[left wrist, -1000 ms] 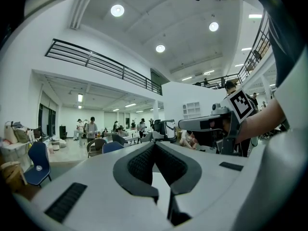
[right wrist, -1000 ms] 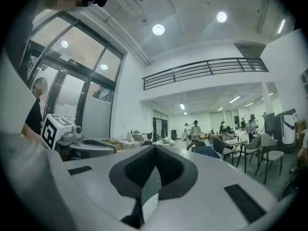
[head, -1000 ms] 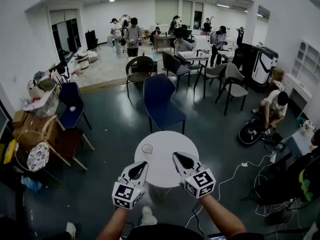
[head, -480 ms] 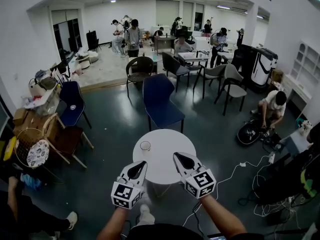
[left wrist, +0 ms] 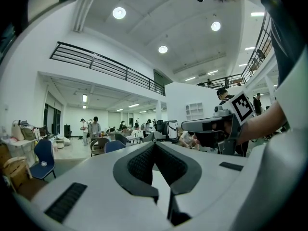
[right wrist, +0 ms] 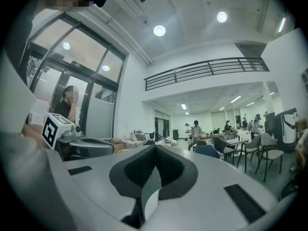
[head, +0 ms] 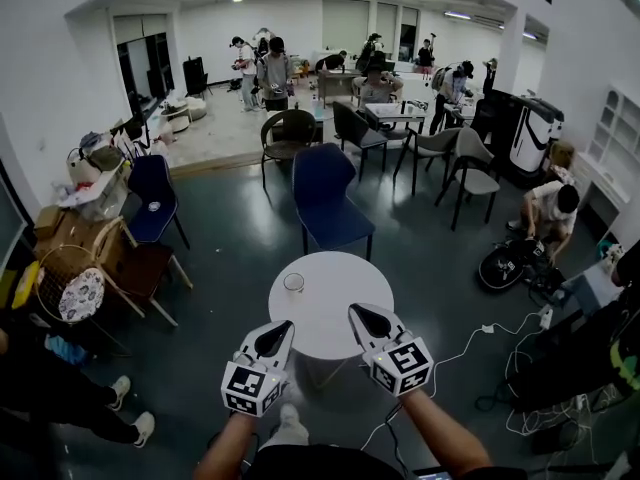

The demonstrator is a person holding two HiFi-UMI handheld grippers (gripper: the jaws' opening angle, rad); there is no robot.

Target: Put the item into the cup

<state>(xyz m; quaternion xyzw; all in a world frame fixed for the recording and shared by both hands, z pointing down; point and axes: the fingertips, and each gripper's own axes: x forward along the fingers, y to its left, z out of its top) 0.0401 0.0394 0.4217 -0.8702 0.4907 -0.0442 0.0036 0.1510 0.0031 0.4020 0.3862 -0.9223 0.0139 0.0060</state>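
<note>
Evidently pre-grasp stage: both grippers hover over near edge of round white table (head: 340, 298), nothing held. Left gripper (head: 274, 339): jaws pressed together, empty. Right gripper (head: 367, 320): likewise closed, empty. Cup (head: 293, 282) upright on table's left part, ahead of left gripper, apart from both tips. Item itself not visible on tabletop. My advice: find item first, spread jaws before reaching, avoid knocking cup.

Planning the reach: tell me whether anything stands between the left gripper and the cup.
Nothing visible does. The cup stands alone on the round white table, and only bare tabletop lies between it and the left gripper, whose jaws are together.
</note>
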